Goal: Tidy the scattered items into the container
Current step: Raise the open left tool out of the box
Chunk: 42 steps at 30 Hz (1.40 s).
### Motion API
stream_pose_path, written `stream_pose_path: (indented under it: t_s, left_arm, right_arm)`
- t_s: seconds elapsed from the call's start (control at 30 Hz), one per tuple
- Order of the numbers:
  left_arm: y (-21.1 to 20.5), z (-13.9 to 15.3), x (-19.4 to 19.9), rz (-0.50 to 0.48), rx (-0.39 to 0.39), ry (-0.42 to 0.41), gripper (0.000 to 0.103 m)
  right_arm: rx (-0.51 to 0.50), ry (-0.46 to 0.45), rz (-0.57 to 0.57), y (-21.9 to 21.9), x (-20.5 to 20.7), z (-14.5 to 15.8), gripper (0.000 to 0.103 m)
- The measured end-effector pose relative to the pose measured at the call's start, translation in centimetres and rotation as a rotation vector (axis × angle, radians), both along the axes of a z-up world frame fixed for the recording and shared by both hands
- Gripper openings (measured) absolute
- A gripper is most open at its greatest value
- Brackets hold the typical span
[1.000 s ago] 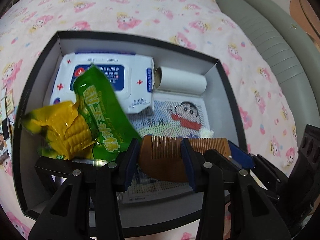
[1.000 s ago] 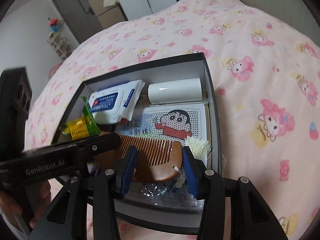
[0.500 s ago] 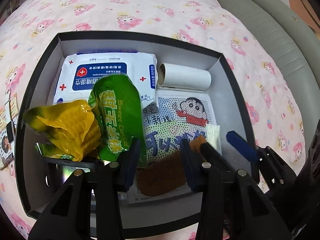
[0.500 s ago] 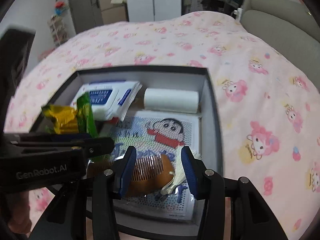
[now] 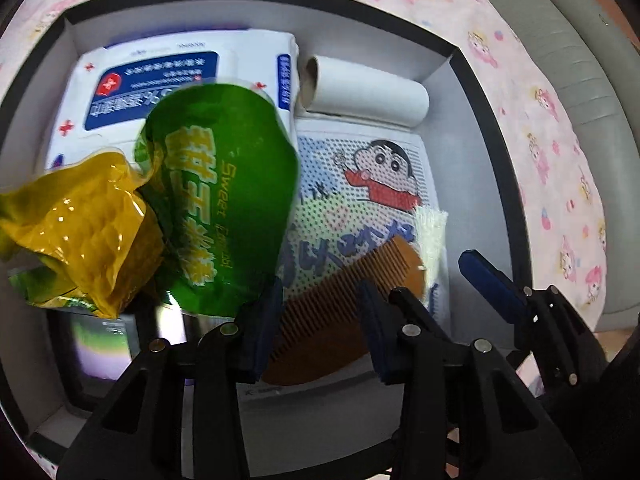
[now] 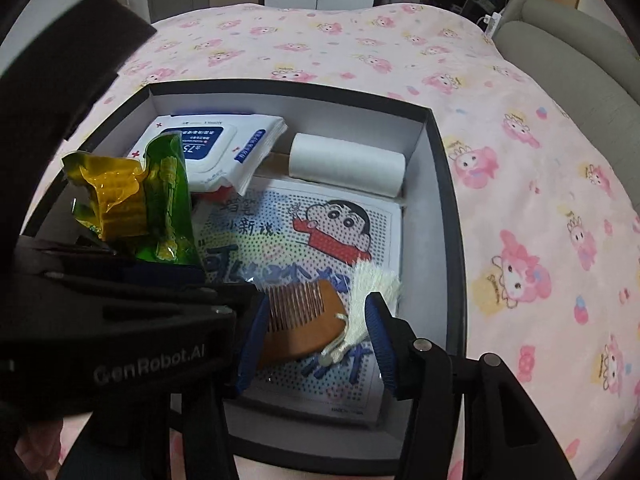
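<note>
box, black outside and white inside, fills the middle of both views, sitting on a pink cartoon-print bedspread. wooden comb lies flat at the lower centre of the frame on a cartoon bead-art sheet inside the box, its white tassel just to its right. right gripper hovers over the comb with its blue-padded fingers spread apart and nothing clamped. left gripper, at the bottom of its own view, also has its fingers parted, the comb showing in the gap below them. green and yellow corn packet rests at the left on a white wet-wipes pack. white paper roll lies at the upper right of the box.
</note>
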<state>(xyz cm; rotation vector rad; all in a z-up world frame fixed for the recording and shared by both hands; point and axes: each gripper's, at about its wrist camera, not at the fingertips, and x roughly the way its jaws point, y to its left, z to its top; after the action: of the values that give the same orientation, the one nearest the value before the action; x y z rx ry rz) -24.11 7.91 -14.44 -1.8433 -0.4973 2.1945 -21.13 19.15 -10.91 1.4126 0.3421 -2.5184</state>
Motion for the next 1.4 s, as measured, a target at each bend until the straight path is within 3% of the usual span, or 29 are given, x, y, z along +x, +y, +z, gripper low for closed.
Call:
stream_pose_path:
  t_s: [0.2,0.37,0.67,1.03,1.4]
  left_arm:
    - [-1.4,3.7,2.2,-0.004,-0.002,0.133,0.041]
    - [-2.1,6.9,4.1,-0.015,-0.048,0.237,0.042]
    - [-3.4,12.3,7.1,-0.010,-0.103,0.386,0.049]
    - [-5.9,17.4,14.0,-0.002,-0.192,0.505,0.054]
    - [-10.8,18.6,20.8,0.071,-0.227,0.524,0.055]
  right_arm:
    - [-0.092,0.026,-0.021,0.2,0.6,1.2,0.045]
    - [-0.141,0.070,-0.026,-0.2,1.8,3.6,0.045]
    - [-0.175,0.130,-0.019,-1.1,4.1,7.8,0.045]
    - [-0.254,0.191,-0.034,-2.7,9.5,11.5,0.046]
    - [-0.300,0.193,0.032,-7.7,15.4,12.7,0.046]
